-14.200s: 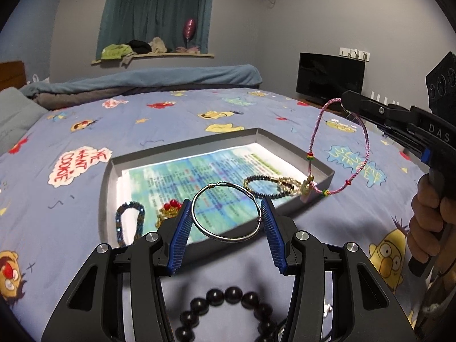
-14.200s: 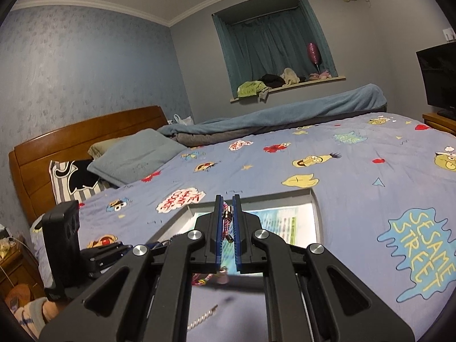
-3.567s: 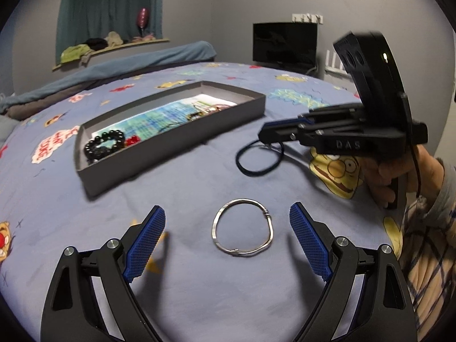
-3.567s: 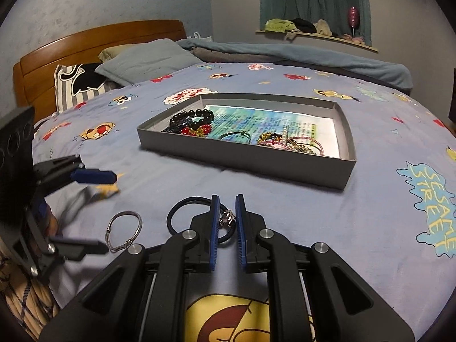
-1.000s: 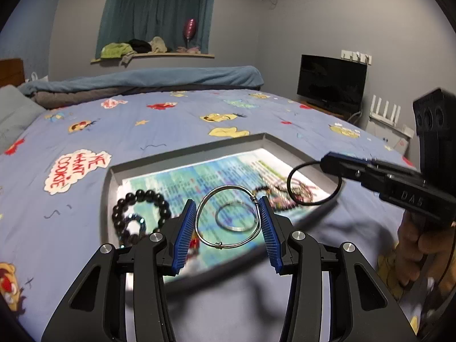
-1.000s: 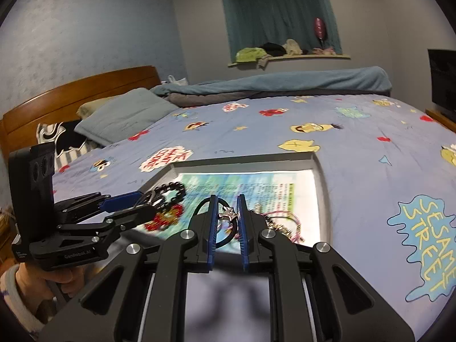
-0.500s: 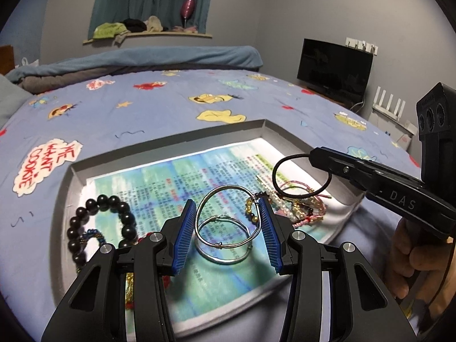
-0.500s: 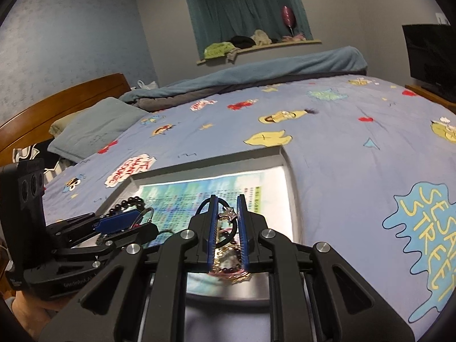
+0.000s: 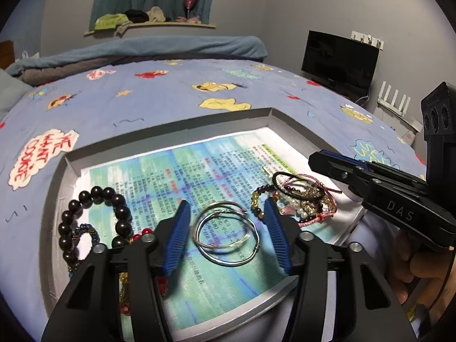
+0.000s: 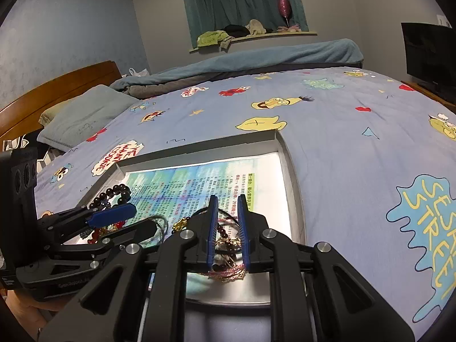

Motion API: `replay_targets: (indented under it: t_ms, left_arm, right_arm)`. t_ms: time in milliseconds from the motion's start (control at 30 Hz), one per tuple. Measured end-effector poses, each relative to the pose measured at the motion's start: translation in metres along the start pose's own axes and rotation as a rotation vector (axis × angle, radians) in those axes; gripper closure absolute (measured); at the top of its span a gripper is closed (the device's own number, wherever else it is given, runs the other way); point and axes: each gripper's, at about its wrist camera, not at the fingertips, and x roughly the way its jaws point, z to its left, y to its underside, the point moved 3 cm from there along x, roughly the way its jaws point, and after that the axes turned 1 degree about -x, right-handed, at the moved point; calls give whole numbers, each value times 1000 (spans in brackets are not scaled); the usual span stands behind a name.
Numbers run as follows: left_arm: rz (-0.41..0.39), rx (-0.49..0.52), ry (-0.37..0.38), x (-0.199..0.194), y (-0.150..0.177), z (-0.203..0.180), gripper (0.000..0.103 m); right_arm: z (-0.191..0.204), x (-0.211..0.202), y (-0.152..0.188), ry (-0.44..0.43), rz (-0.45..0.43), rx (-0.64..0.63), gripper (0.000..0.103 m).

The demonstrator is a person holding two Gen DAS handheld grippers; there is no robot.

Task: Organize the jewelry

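A grey tray [image 9: 68, 165] lined with printed paper lies on the bed. My left gripper [image 9: 226, 229] is open low over it; two silver bangles [image 9: 228, 239] lie stacked on the paper between its fingers, free of the pads. My right gripper [image 10: 228, 229] is open over a heap of bead and cord bracelets [image 9: 305, 202], where a black hair tie [image 9: 296, 185] rests on top. The heap also shows in the right wrist view [image 10: 226, 242]. A black bead bracelet [image 9: 94, 219] lies at the tray's left end.
The tray sits on a blue cartoon-print bedsheet [image 10: 342, 142]. Red and gold beads [image 9: 142, 232] lie by the left finger. A pillow [image 10: 82, 119] and wooden headboard are far left; a TV [image 9: 339, 59] stands by the right wall.
Both grippers have lowered into the tray and opened. The left one let the silver bangle go onto the other bangle; the right one let the black hair tie go onto the bracelet heap.
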Motion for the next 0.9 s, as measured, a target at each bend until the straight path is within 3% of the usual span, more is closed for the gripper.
replay_targets:
  t_ms: [167, 333, 567, 733, 900]
  left_arm:
    - [-41, 13, 1, -10, -1, -3, 30]
    - [-125, 16, -11, -31, 0, -6, 10]
    - [-189, 2, -26, -52, 8, -3, 7]
    - [-216, 17, -64, -69, 19, -2, 5]
    - [-249, 26, -90, -87, 28, -1, 5]
  right_arm:
    - [2, -8, 0, -17, -24, -7, 74]
    - [3, -21, -2, -28, -74, -18, 47]
    - [3, -32, -1, -25, -110, -25, 28]
    - [5, -43, 4, -3, -138, -47, 6]
    - [8, -51, 11, -19, -139, -70, 6]
